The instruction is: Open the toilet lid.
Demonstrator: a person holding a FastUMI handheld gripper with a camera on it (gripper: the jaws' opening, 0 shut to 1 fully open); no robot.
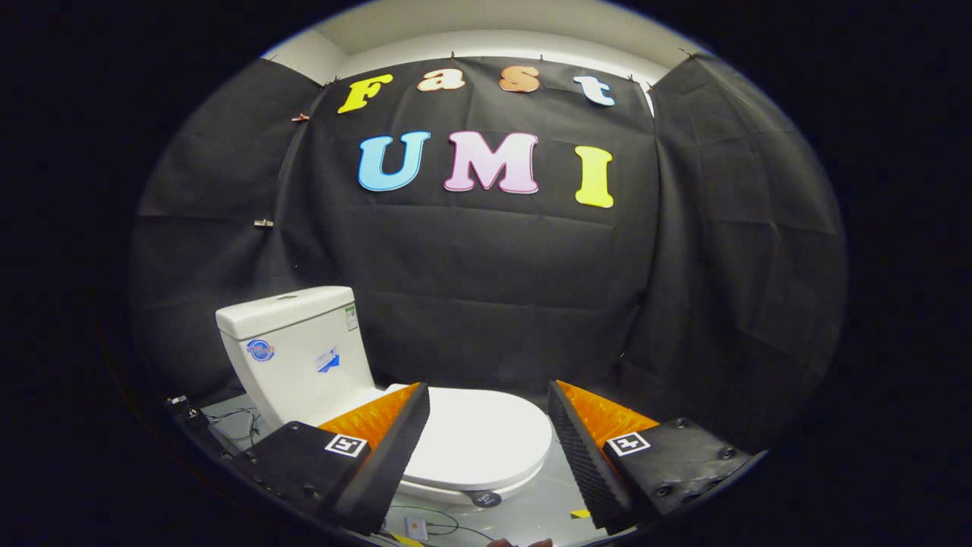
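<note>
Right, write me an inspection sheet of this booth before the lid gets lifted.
Surface: pale floor under the toilet.
Job's things: white toilet lid down flat; cistern behind it, stickers on it.
Clutter: small dark round tag at the bowl's front; a small box on the floor.
Gripper: gripper open, fingers apart either side of the lid, touching nothing.
Cables: thin wires beside the cistern.
Surroundings: black cloth wall.

No wording can be read. The toilet tank [292, 346] carries a round blue sticker [260, 350], a second blue sticker [328, 360] and a small green-edged label [351, 317], all too small to read.
</note>
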